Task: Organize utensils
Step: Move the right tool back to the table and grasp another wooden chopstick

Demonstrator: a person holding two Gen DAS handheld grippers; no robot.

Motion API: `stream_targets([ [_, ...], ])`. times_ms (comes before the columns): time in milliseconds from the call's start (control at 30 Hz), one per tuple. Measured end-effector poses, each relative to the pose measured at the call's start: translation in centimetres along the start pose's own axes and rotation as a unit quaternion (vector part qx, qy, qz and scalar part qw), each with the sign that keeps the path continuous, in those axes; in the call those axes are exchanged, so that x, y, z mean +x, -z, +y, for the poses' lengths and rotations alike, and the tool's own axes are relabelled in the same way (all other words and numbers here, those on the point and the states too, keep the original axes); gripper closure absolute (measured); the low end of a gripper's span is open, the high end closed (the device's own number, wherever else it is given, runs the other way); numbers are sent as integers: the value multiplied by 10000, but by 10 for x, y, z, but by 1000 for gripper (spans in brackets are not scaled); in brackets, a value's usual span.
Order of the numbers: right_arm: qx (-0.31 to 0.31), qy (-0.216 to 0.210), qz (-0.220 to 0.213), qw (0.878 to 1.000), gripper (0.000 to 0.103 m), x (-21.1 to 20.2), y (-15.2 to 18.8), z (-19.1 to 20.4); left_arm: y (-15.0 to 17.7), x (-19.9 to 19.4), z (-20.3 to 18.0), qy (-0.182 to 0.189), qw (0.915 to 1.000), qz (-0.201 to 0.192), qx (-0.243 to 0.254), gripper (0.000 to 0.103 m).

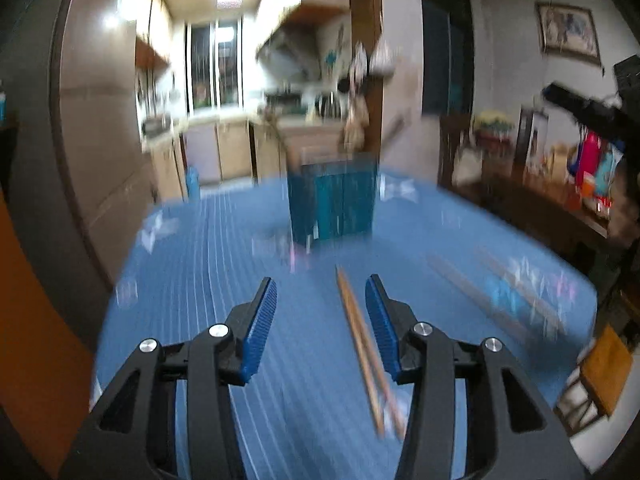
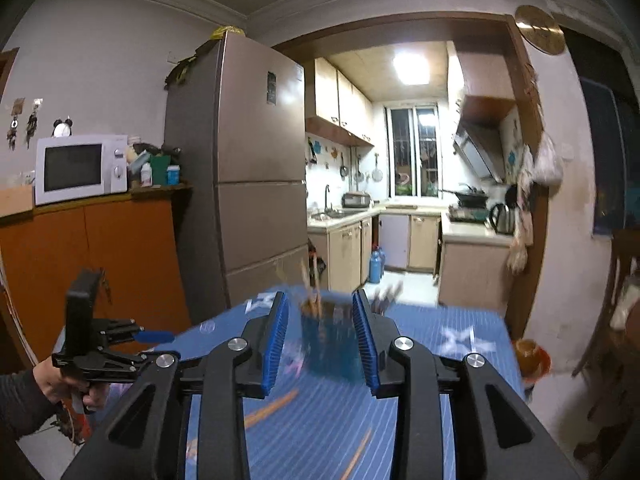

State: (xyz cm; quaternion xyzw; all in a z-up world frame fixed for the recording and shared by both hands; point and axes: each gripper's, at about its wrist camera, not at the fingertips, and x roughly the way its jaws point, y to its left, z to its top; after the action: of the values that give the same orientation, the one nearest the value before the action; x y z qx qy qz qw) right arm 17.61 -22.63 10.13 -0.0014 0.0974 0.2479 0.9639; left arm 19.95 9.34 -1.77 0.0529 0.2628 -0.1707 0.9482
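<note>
A blue utensil holder point(image 1: 333, 200) stands on the blue striped table point(image 1: 208, 264), far ahead of my left gripper point(image 1: 322, 288), which is open and empty above the table. A pair of wooden chopsticks point(image 1: 362, 344) lies on the cloth between its fingers, close to the right pad. More chopsticks point(image 1: 480, 300) lie blurred to the right. In the right wrist view the holder point(image 2: 330, 340) holds several utensils and sits ahead between the fingers of my open, empty right gripper point(image 2: 320, 304). The left gripper point(image 2: 154, 337) shows there at the left, held by a hand.
Loose chopsticks point(image 2: 272, 408) lie on the cloth below the right gripper. A fridge point(image 2: 248, 176) and an orange cabinet point(image 2: 92, 264) with a microwave stand beyond the table's left side. A wooden sideboard point(image 1: 552, 204) with clutter stands to the right. An orange cup point(image 2: 530, 356) is at the table's right edge.
</note>
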Motion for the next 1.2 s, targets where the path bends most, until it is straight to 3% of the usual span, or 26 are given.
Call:
stream_targets([
  [67,46,65,128,9999,68,-10,24,7,28,5,-4,80,9996,285,-43,61],
  [233,418,158,543,9975,68,-25,76,8,57,10,-19,233,9980,563,152,66],
  [467,531,398,774,9948,68,-37,103,-1,79,11,-27,352,9951,877,273,66],
  [500,553,430,780,9945,68,-37,104,-3,84,13,-28,347,9947,927,292,72],
  [767,553,623,987,9916,68,-40,128,-6,85,29,-41,310,9927,1096,395,74],
  [1033,525,927,1666,9803,69,-41,185,-11,85,33,-42,305,9934,1062,316,74],
  [1200,585,1172,1868,9736,69,-42,206,-18,85,35,-45,323,9935,1052,282,74],
])
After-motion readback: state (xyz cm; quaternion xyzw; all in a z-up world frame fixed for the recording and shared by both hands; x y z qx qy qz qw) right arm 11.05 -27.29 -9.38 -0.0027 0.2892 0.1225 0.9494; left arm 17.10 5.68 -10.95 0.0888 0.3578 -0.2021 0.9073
